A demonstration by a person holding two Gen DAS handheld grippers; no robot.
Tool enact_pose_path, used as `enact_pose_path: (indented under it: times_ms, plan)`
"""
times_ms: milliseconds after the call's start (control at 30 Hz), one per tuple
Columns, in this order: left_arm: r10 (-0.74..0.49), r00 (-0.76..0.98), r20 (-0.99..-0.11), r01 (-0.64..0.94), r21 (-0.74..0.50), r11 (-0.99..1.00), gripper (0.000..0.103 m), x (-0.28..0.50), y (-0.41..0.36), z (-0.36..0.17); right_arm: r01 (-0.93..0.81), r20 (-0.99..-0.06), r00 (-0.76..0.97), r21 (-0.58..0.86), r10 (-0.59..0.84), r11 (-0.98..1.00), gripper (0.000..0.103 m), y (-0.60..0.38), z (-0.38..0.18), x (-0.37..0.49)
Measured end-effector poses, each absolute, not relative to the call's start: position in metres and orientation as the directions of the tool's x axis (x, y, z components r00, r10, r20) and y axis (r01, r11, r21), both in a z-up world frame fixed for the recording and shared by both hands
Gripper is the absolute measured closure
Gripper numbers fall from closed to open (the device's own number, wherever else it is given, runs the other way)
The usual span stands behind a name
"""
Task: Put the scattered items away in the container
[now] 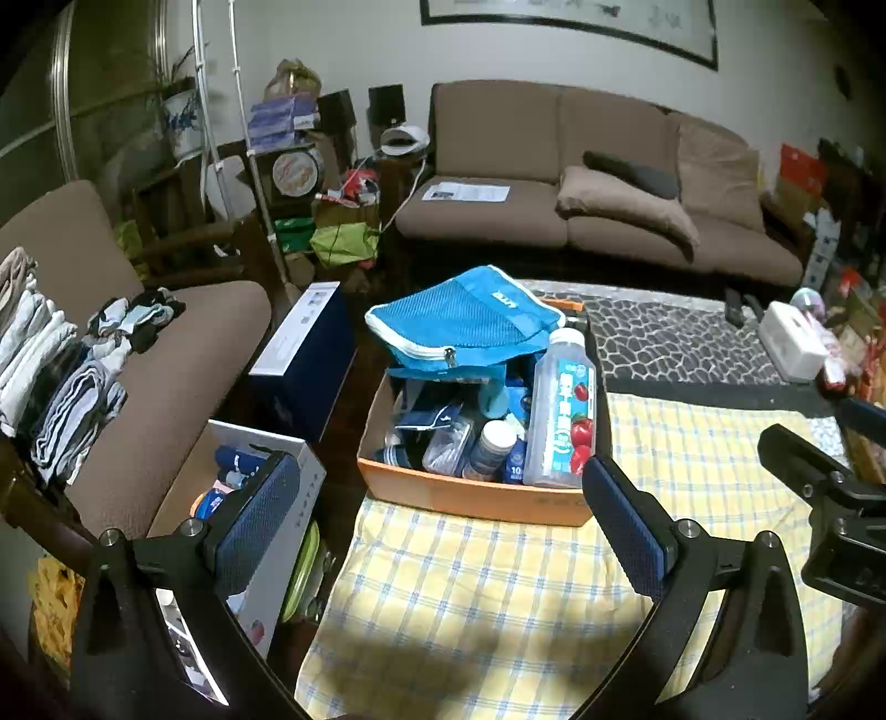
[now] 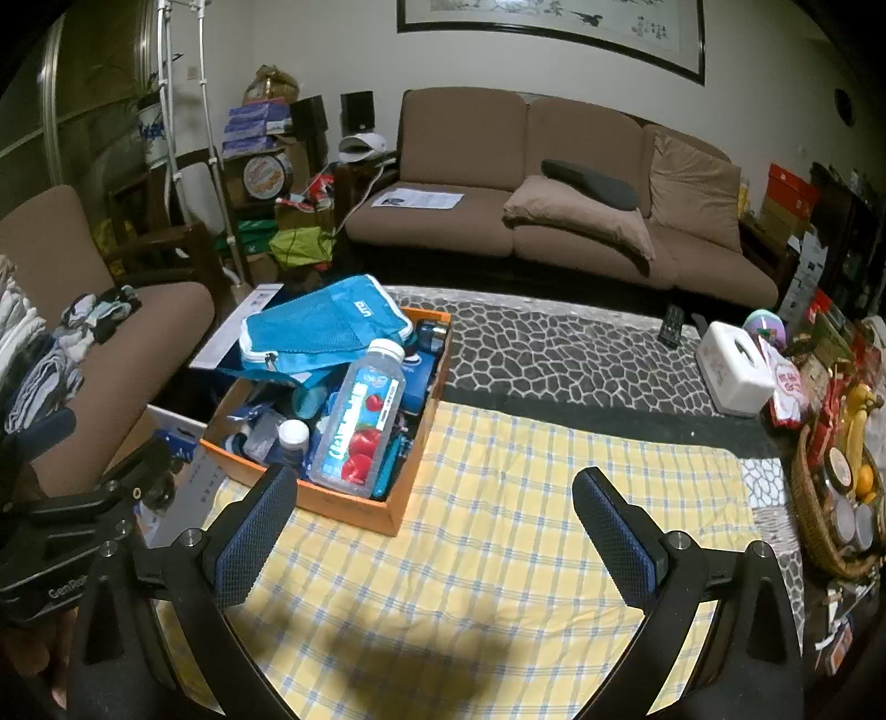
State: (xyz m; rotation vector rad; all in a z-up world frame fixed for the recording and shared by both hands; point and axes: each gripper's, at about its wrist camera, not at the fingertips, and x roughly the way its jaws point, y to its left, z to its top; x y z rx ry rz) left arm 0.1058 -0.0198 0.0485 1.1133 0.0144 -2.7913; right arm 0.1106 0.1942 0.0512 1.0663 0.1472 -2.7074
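2 wrist fisheyes, side by side, facing sofa [image 1: 598,183], sharing orange box [image 2: 354,507]

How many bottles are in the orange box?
2 that I can see: a big clear drink bottle lying on top, and a small white-capped bottle beside it. The blue mesh bag may hide more.

A blue mesh bag [image 1: 468,318] covers the far half of the orange box [image 1: 470,495], hiding whatever lies beneath. A clear juice bottle [image 1: 559,410] has label text too small to read. The wall picture [image 2: 554,22] is cut off by the top edge.
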Motion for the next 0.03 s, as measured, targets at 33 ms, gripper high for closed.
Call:
enact_pose_path:
  times_ms: [33]
  plan:
    - [-0.121, -0.720, -0.684, 0.129, 0.040, -0.991, 0.001, 0.1062, -0.0197, 0.0487, 0.248, -0.683, -0.710, -0.010, -0.175, -0.969, 0.002, 0.1942, 0.0511, 0.1108]
